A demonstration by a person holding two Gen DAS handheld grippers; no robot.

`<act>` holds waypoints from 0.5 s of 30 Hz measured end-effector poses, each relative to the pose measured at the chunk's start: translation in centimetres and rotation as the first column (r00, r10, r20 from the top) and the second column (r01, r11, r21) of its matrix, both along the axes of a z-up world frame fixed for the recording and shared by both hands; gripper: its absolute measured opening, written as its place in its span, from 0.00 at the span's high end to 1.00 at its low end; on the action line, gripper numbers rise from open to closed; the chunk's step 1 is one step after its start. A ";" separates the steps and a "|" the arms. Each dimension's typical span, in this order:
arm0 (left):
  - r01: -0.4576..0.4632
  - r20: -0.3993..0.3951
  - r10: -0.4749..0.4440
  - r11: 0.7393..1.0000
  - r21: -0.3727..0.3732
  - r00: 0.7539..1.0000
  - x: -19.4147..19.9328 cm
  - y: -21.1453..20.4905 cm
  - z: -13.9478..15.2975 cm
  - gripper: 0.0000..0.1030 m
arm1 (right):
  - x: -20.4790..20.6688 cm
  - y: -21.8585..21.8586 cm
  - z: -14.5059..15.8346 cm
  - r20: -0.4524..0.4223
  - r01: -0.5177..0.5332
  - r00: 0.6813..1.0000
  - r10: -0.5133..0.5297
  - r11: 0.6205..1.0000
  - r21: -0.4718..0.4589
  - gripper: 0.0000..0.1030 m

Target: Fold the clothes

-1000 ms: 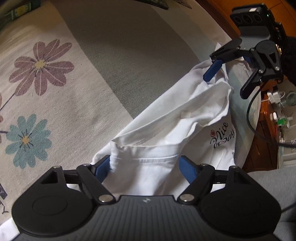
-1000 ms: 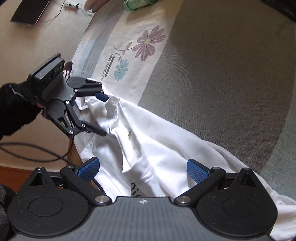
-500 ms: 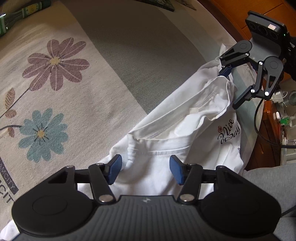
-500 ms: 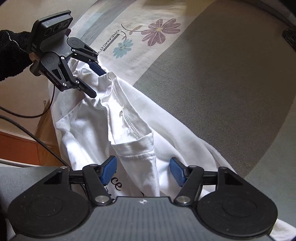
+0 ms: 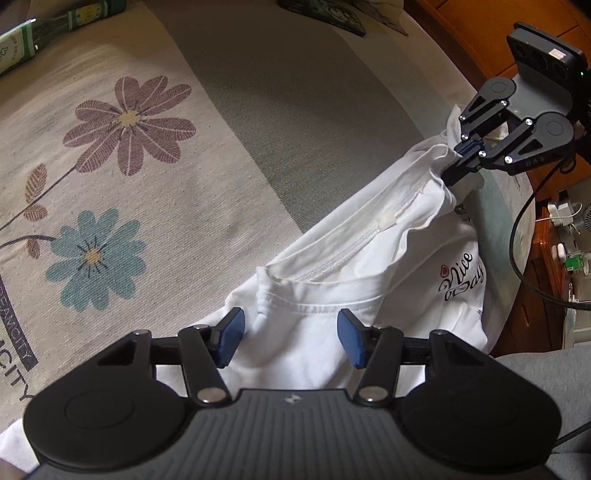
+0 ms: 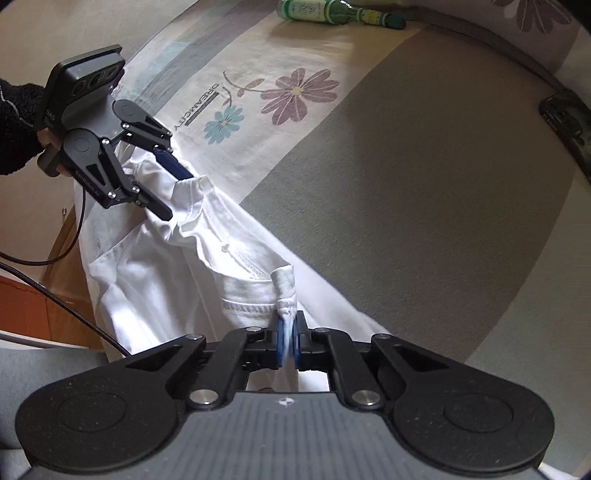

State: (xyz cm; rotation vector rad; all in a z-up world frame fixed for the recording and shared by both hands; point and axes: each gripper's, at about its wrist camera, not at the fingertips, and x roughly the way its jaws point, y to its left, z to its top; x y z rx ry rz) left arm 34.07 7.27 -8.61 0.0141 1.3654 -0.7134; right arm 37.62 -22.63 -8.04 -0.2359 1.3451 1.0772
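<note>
While your right gripper [image 6: 287,338] has its blue fingers [image 6: 281,339] pressed together on a bunched bit of the white shirt [image 5: 354,266] at the collar seam, your left gripper [image 5: 288,336] has its fingers [image 5: 231,338] spread wide, one on each side of the neckline, with cloth between them but nothing pinched. From the right wrist view the left gripper [image 6: 162,188] shows the same gap, its upper finger lying against the shirt's edge.

The shirt hangs stretched between your two grippers, its upper part lying on the bed cover [image 5: 258,110] and its lower part draped over the bed's near edge. A printed logo [image 5: 461,277] shows on the hanging part. Beyond the shirt, the grey band of the cover is bare and wide, so that side gives room; the near side ends at the bed's edge, with wooden furniture [image 6: 22,306] below.

A black cable [image 6: 55,299] from the left gripper runs down past the hanging cloth, close to it. Your sleeve [image 6: 18,129] shows behind that gripper. A green bottle [image 6: 332,11] lies at the far edge of the flowered part of the cover, well apart from the shirt. A dark flat object [image 5: 321,14] sits at the far end of the grey band, also well away.
</note>
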 end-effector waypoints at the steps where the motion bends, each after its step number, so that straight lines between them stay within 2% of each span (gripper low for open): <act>1: -0.004 0.009 0.004 1.000 0.000 1.000 0.0 0.0 0.2 0.47 | 0.2 0.1 0.0 0.005 0.003 1.000 -0.002 1.000 -0.004 0.92; 4: -0.008 0.020 0.008 1.000 0.003 1.000 0.2 -0.3 0.3 0.47 | 0.9 0.2 0.1 0.021 0.010 1.000 -0.010 1.000 -0.018 0.91; 7: -0.006 0.021 0.006 1.000 0.004 1.000 0.4 -0.2 0.0 0.47 | 0.7 0.4 0.1 0.029 0.012 1.000 -0.012 1.000 -0.029 0.87; 8: -0.010 0.009 0.010 1.000 -0.008 1.000 0.6 0.0 -0.3 0.52 | 0.5 0.5 0.1 0.031 0.014 0.999 -0.013 0.999 -0.031 0.84; 9: -0.014 -0.002 0.014 1.000 -0.022 1.000 0.8 0.2 -0.5 0.67 | 0.3 0.5 0.0 0.028 0.018 0.999 -0.017 0.999 -0.029 0.80; 10: -0.016 -0.008 0.016 1.000 -0.022 1.000 0.9 0.2 -0.8 0.72 | 0.1 0.5 0.0 0.024 0.024 0.999 -0.023 0.999 -0.028 0.79; 12: -0.004 -0.018 0.004 1.000 -0.020 1.000 0.9 0.2 -1.3 0.77 | -0.3 0.4 0.0 0.019 0.036 0.999 -0.035 0.999 -0.026 0.68; 15: 0.012 -0.056 -0.014 0.999 -0.044 0.998 0.7 0.1 -1.8 0.78 | -0.6 0.0 0.1 0.016 0.058 0.998 -0.057 0.998 -0.017 0.61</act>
